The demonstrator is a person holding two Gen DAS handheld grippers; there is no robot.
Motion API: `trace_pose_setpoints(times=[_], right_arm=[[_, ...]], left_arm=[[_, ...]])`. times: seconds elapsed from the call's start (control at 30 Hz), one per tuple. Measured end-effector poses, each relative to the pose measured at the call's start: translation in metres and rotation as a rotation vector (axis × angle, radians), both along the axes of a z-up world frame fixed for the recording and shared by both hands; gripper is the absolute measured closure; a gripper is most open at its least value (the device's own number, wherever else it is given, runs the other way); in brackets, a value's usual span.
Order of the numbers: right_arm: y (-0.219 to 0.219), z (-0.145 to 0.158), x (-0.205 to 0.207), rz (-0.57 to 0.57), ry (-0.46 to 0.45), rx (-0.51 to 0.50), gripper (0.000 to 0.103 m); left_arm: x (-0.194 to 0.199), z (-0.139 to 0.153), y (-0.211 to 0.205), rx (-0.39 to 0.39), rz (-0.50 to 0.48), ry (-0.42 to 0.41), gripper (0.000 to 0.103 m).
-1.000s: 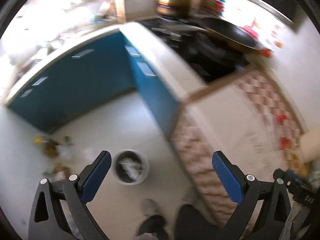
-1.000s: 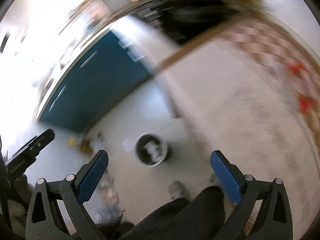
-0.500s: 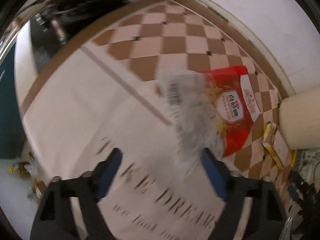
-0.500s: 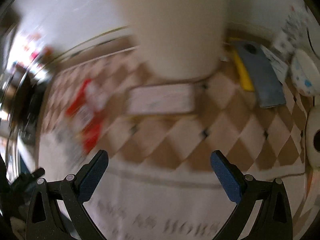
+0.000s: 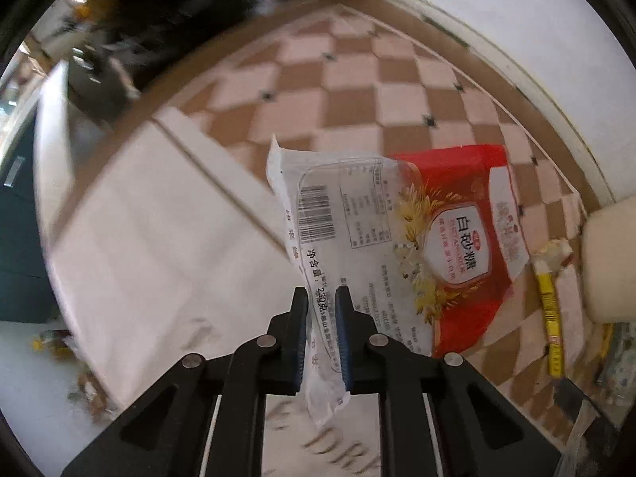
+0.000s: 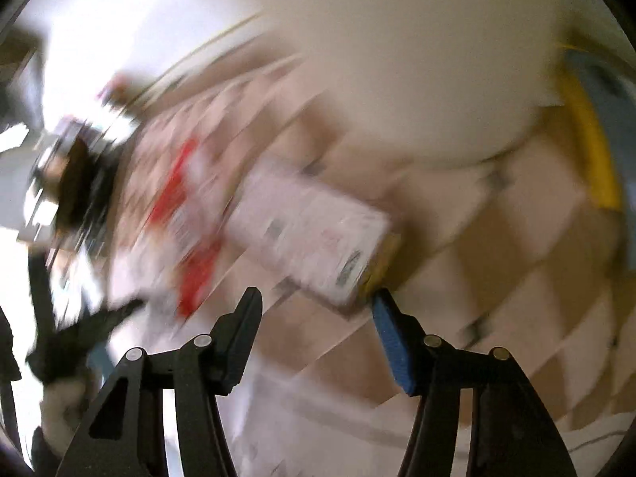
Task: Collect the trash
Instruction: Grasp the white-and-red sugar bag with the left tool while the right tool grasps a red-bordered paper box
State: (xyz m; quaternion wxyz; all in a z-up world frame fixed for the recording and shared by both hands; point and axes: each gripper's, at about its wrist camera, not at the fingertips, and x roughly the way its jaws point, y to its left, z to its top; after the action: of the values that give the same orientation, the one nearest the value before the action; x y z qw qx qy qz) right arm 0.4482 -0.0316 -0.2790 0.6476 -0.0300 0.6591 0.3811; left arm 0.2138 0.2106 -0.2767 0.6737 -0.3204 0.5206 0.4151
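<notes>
In the left wrist view, the left gripper [image 5: 321, 298] is closed tight on the near corner of a sugar bag [image 5: 397, 238], an empty-looking plastic packet, clear with a barcode on one side and red with gold wheat print on the other. The pinched corner is lifted between the blue pads [image 5: 342, 342], while the red end lies on the checkered tablecloth [image 5: 349, 91]. Just beyond the bag's right edge sits a yellow wrapper [image 5: 550, 310], beside a cream cylindrical container [image 5: 612, 262] at the frame's edge.

The right wrist view is heavily motion-blurred. The right gripper [image 6: 316, 306] has its jaws spread wide with nothing between them. Just ahead of its fingertips lies what seems to be a white printed carton [image 6: 314, 234], its near corner close to the blue-padded finger [image 6: 391, 342]. Left of it shows the red smear of the sugar bag [image 6: 187, 214], and farther back stands the cream container [image 6: 417, 59].
</notes>
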Motion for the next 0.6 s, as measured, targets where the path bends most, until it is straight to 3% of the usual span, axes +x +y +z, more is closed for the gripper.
trace_pose_setpoints(times=[0.07,0.17,0.27,0.47,0.5,0.6], right_arm=[[0.013,0.011,-0.022,0.119,-0.023,-0.02,0.041],[0.032,0.03,-0.037,0.228,-0.196,-0.089,0.012],[0.055,0.03,-0.035,0.288,-0.373,-0.189,0.01],[0.093,-0.012,-0.014,0.384,-0.428,-0.342,0.009],[0.095,-0.016,-0.012,0.382,-0.423,-0.349,0.003],[0.1,-0.02,-0.003,0.326,-0.369,-0.336,0.004]], left_arm=[[-0.014,0.016,-0.003,0.073,0.022,0.014,0.093],[-0.027,0.036,-0.009,0.17,0.049,0.033,0.094],[-0.039,0.047,-0.012,0.214,0.055,0.039,0.095],[-0.035,0.044,-0.004,0.223,0.072,0.048,0.095],[-0.035,0.044,-0.003,0.222,0.074,0.046,0.095],[-0.035,0.045,-0.005,0.227,0.075,0.041,0.095]])
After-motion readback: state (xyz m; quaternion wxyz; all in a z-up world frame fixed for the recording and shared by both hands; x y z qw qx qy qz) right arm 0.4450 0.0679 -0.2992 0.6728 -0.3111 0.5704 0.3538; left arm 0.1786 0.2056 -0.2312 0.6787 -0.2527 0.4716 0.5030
